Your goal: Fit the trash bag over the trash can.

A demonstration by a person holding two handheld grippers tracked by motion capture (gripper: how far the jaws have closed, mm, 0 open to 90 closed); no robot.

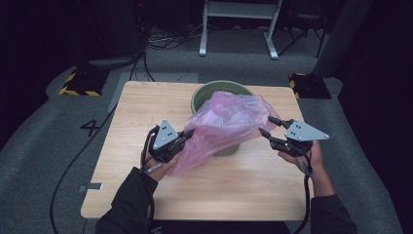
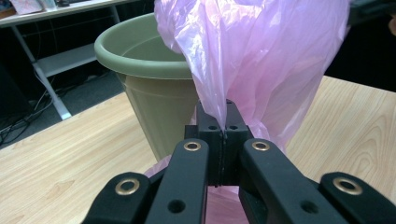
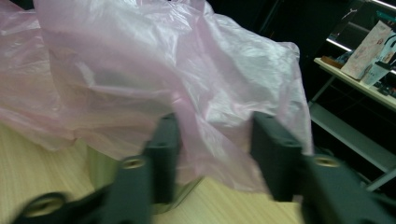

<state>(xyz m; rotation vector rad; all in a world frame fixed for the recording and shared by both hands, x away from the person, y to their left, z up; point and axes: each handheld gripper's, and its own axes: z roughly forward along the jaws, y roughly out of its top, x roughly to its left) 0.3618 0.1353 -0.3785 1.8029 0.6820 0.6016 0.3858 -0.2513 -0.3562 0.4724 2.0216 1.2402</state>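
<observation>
The pink plastic bag [image 1: 221, 127], thin, limp and slippery, drapes over the green pot [image 1: 202, 95] at frame centre; the left tongs [image 1: 184, 136] clamp its edge, while the right tongs [image 1: 270, 126] stand apart, apparently not yet pinching the film.

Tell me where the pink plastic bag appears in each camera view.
High view: pink plastic bag at centre, draped over the green bin.
Left gripper view: top centre, pinched in the shut jaws.
Right gripper view: across the upper frame, between open jaws.
Shared landmark: wooden table.
</observation>
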